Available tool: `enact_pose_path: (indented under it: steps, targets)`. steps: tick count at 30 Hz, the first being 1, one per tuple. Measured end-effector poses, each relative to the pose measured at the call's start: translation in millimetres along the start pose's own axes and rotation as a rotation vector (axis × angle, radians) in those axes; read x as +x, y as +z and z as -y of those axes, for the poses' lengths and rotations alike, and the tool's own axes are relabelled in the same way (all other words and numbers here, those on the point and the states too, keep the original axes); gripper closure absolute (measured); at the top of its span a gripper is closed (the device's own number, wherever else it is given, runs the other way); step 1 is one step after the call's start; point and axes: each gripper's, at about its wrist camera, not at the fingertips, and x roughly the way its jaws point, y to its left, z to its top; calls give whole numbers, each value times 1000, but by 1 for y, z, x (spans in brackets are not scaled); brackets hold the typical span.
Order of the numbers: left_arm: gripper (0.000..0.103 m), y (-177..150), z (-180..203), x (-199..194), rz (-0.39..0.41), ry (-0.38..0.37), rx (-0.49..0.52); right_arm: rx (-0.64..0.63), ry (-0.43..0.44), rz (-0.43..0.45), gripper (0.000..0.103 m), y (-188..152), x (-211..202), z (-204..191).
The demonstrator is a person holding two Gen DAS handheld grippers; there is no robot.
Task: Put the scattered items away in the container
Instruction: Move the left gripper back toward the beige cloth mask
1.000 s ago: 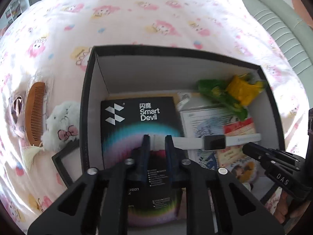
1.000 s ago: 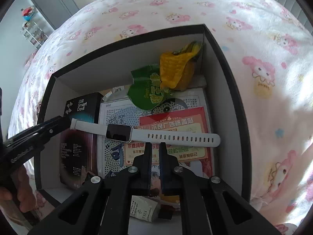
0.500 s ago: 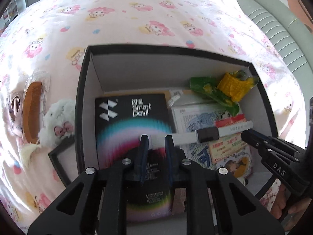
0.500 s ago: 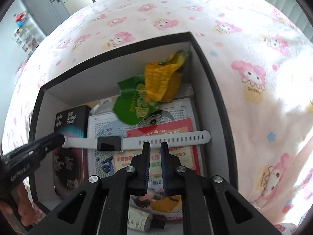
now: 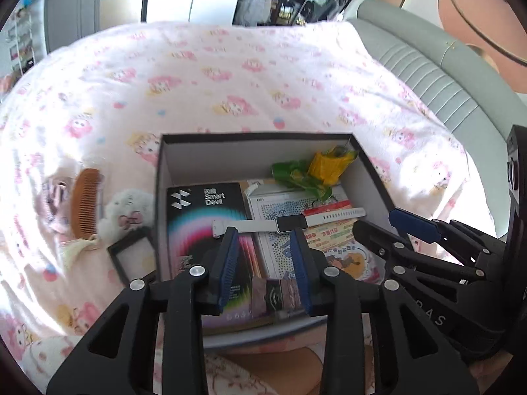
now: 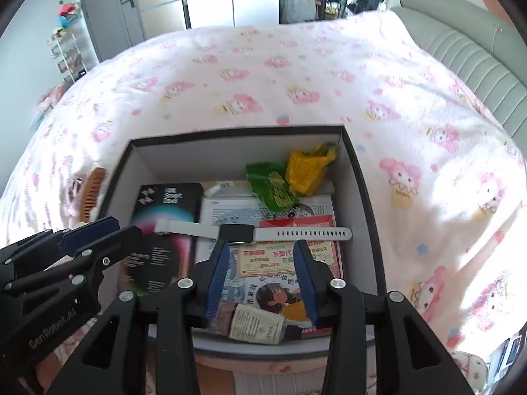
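Both grippers, left (image 5: 263, 240) and right (image 6: 260, 253): fingers opening, nothing between; watch (image 6: 253, 232) lies in box (image 6: 362, 181).

White watch (image 6: 253, 232), black box (image 6: 362, 184)

bright daylight, blown-out bedspread (image 6: 461, 217), fisheye bending, slight blur.

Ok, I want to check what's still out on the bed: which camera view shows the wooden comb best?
The left wrist view: the wooden comb lies in full on the bedspread, left of the box, beside the white plush toy. The right wrist view shows only a blurred part behind the box's left wall.
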Motion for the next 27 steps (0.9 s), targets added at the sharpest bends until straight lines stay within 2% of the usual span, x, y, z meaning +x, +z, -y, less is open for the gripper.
enact_pose_path:
  steps: [3,11,16,19,22,27]
  targets:
    - [65,-4,1,-21,31,7,-5,-11,86,38,54,3,-15,-14]
    - [65,-21,-28,-66,64,57,-70,-70,142,69,54,-1,-39,-55]
    - [64,-34,-79,-89,90,114,-149,-161,220,76,54,5,-32,-108]
    - [64,-41,-118,-95,76,154,-206,-211,291,46,54,11,-21,-146]
    - [59,-48,-154,-100,71,155,-267,-256,345,17,54,18,-9,-182]
    - [58,-49,-211,-94,59,128,-373,-306,386,-45,55,30,27,-226]
